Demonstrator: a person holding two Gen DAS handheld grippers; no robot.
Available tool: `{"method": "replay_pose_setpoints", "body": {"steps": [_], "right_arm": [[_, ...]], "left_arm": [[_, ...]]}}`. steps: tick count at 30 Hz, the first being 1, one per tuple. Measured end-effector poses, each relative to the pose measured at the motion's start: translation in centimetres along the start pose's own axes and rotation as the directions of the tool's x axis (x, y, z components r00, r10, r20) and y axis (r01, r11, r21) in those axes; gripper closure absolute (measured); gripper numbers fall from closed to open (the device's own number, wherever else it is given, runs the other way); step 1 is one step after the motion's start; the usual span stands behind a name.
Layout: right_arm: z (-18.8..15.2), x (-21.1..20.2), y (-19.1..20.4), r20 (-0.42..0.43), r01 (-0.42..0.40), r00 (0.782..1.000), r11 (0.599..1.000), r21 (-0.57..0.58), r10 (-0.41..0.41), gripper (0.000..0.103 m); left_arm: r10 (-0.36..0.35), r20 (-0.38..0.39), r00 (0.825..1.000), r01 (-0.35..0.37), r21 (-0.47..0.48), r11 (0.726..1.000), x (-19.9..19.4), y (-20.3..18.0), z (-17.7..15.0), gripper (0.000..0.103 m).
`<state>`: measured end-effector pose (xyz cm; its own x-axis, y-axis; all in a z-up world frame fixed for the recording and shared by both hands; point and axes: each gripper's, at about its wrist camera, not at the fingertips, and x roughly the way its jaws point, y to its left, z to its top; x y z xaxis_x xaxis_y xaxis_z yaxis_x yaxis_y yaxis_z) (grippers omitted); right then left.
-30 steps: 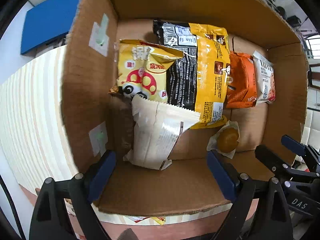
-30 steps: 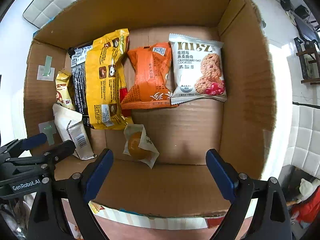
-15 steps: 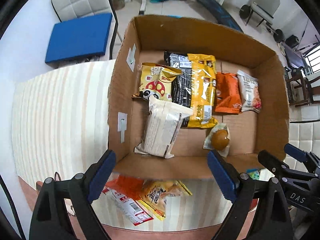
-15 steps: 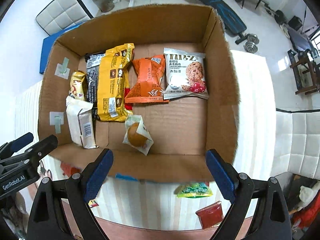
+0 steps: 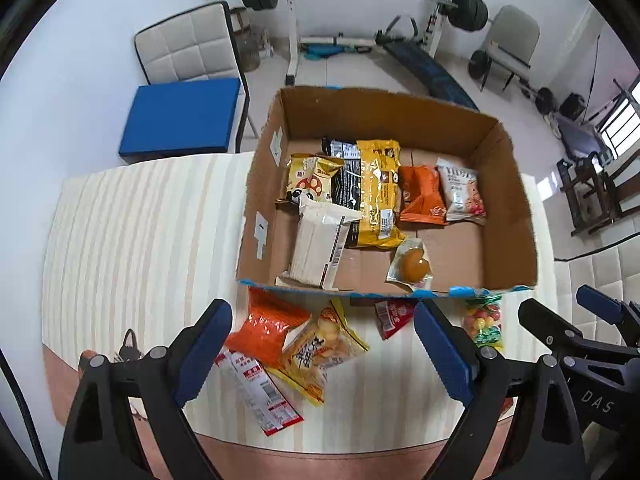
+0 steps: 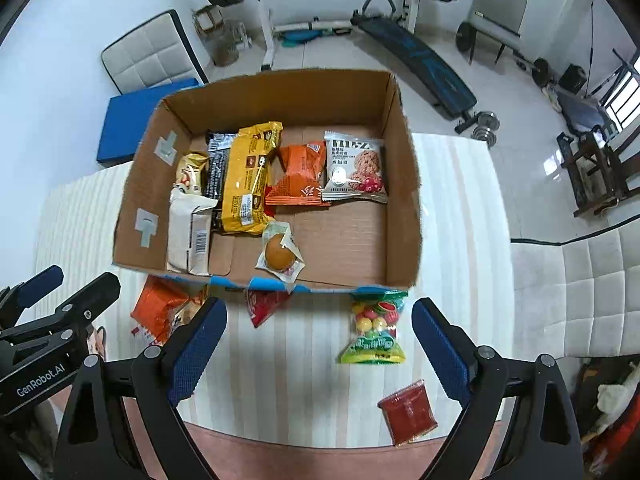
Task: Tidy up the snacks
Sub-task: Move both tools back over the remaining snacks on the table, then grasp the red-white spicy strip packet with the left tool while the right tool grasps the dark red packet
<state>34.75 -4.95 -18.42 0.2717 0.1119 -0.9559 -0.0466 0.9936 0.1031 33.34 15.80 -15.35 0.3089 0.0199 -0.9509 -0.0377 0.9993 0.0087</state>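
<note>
A cardboard box on the striped table holds several snack packs: a white pack, a yellow-black bag, an orange pack, a cookie pack and a wrapped round bun. In front of the box lie an orange bag, a yellow pastry bag, a red-white strip pack, a red packet, a candy bag and a small red sachet. My left gripper hangs open above the loose bags. My right gripper is open over the bare table, empty.
The striped table ends in a near edge. A blue cushioned chair stands behind the table's left. Weight benches and barbells fill the room behind. A padded white surface is to the right.
Both grippers rose and pulled back out of the box toward the near table edge. The whole box and the loose snacks in front of it came into view. Jaws stayed open.
</note>
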Motion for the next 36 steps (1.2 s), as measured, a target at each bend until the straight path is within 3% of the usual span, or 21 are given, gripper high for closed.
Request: {"method": "replay_pose_setpoints", "body": {"steps": [9, 14, 21, 28, 32, 36], "right_arm": [[-3.1, -4.4, 0.2, 0.071, -0.036, 0.997, 0.999, -0.003, 0.036, 0.007], [-5.0, -4.1, -1.8, 0.027, -0.073, 0.997, 0.996, 0.057, 0.071, 0.007], [-9.2, 2.1, -7.7, -0.163, -0.025, 0.985, 0.988, 0.152, 0.05, 0.007], [-14.0, 11.0, -11.7, -0.374, 0.079, 0.927, 0.99, 0.114, -0.031, 0.007], [-15.7, 14.4, -12.6, -0.439, 0.118, 0.896, 0.99, 0.073, -0.074, 0.007], [-16.9, 16.5, -12.7, -0.467, 0.128, 0.879, 0.991, 0.051, -0.09, 0.009]], "left_arm": [[0.004, 0.088, 0.996, -0.002, -0.022, 1.0, -4.0, 0.2, -2.2, 0.01], [0.04, 0.095, 0.995, -0.034, -0.061, 0.998, -4.3, 0.8, -3.9, 0.01], [0.02, -0.036, 0.999, -0.025, -0.148, 0.989, 0.3, 2.2, -8.3, 0.01], [0.035, -0.188, 0.982, -0.061, -0.138, 0.989, 6.4, 1.8, -12.9, 0.01], [0.035, -0.243, 0.969, -0.071, -0.14, 0.988, 8.7, 1.8, -14.8, 0.01], [0.021, -0.29, 0.957, -0.068, -0.152, 0.986, 10.2, 2.3, -16.1, 0.01]]}}
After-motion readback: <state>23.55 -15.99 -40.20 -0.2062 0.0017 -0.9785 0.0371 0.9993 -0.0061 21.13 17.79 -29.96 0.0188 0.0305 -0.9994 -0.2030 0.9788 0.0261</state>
